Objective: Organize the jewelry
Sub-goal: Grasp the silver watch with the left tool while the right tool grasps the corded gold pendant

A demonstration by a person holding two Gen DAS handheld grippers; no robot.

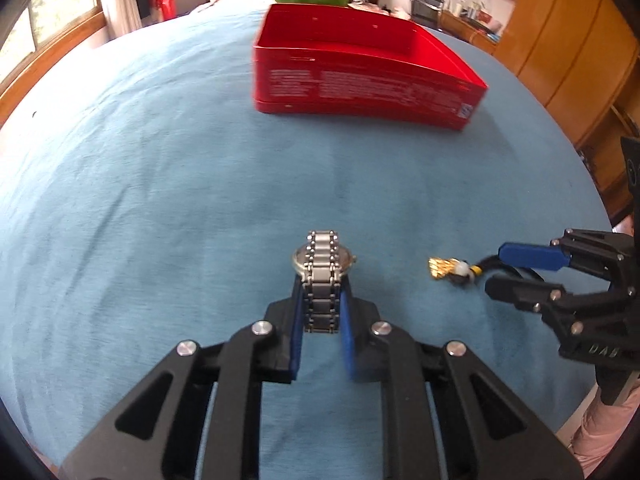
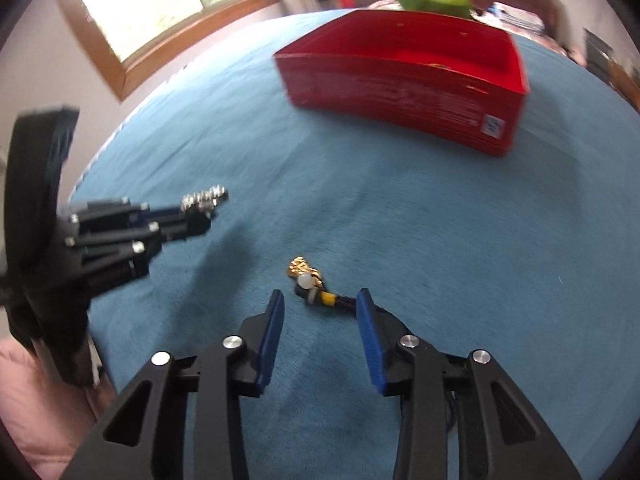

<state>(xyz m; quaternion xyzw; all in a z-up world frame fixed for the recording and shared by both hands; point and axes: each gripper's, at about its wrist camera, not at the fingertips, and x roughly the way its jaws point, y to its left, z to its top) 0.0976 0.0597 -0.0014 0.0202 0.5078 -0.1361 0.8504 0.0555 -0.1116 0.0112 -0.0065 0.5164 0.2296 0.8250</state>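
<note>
the silver watch [image 1: 322, 276] sits pinched by its metal link band between the blue pads of the left gripper [image 1: 321, 304], held above the blue bedspread [image 1: 160, 184]. the band runs straight away from the camera along the fingers, so its long axis points toward the red box [image 1: 360, 76] farther up the bed; the round case stands on edge at the far end, its face turned away.

just to the right, a gold charm on a dark cord [image 2: 310, 280] lies on the bedspread, the gold cluster pointing up-left in the right wrist view and the cord trailing back toward the right finger. the right gripper [image 2: 320, 312] has its jaws spread wide around it and grips nothing.

the risks, as i judge them: the watch is held only by a narrow band, so it may pivot or slip out on the way to the box. the cord is thin and lies on soft fabric, so closing may pinch the bedspread or miss the cord. the two grippers are near each other and could bump.
</note>
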